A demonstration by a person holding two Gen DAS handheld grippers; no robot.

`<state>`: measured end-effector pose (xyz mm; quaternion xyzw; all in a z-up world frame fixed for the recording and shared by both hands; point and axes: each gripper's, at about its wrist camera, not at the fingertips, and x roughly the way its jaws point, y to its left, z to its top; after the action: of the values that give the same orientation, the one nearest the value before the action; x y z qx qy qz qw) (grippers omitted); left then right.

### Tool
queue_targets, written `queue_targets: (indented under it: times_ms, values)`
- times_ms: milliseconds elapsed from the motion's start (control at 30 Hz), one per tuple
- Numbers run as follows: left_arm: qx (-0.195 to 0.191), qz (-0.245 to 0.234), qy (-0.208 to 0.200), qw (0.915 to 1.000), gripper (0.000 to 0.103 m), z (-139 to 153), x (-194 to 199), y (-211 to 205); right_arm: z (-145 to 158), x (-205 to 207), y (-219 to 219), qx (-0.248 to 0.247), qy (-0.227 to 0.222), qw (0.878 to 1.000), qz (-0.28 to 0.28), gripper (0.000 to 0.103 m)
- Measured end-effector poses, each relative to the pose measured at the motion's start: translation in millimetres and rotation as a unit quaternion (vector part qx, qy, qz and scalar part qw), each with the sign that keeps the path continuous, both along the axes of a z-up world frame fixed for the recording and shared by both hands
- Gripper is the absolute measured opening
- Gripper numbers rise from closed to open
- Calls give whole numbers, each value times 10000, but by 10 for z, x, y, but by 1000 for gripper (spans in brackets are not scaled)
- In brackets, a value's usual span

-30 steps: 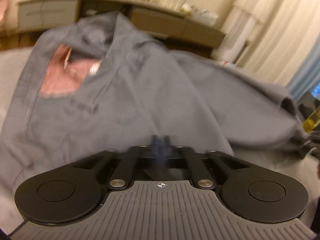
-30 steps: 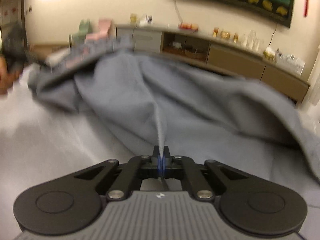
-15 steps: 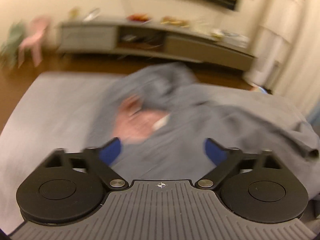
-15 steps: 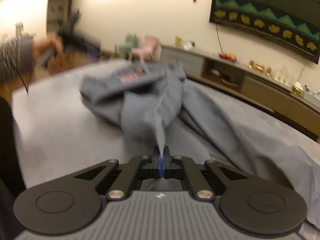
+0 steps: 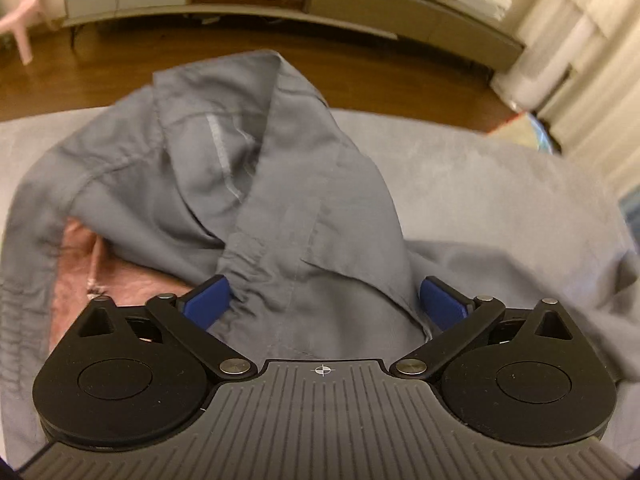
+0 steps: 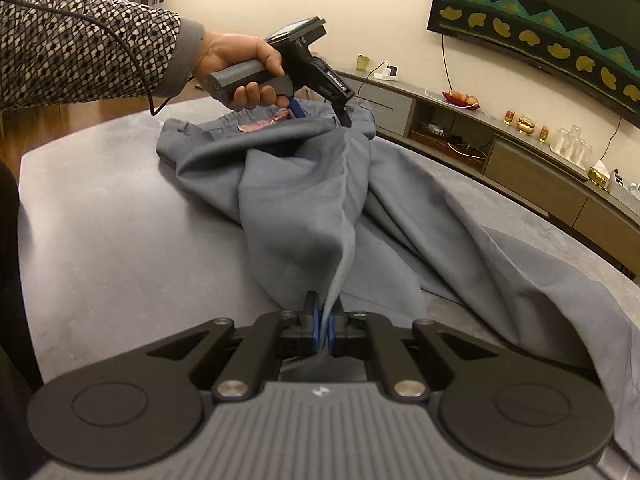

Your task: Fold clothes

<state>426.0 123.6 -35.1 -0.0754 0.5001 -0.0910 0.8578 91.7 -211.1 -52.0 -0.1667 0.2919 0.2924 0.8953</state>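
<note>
Since 1 s ago left gripper [image 5: 324, 300] let go, lowered over waistband; fingers [image 5: 206, 300] now spread wide astride it. Right gripper [image 6: 322, 326] clamped on fabric edge of grey trousers [image 6: 312, 200], heaped on grey table [image 6: 100, 220], pink lining showing.

Long sideboard [image 6: 520, 152] along wall; dark patterned hanging [image 6: 540, 20] above; pink chair [image 5: 24, 20].

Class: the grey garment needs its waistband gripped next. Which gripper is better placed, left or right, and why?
Left. The left gripper is open with the grey garment bunched between its fingers at the waistband; the right gripper is already shut on another fold.
</note>
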Motion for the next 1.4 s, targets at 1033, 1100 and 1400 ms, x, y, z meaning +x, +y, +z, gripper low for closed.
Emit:
queue_targets:
  times_ms: [1033, 1100, 1400]
  values:
    - [-1858, 1996, -1399, 9519, 79, 397, -3391, 2372, 12, -256, 158, -335, 31, 9973, -648, 11]
    - [-1930, 2083, -1386, 9488, 85, 413, -3367, 2385, 43, -299, 100, -227, 44, 9964, -813, 17]
    - [-1754, 2634, -823, 9450, 18, -66, -2876, 2360, -58, -256, 92, -442, 207, 9938, -996, 23]
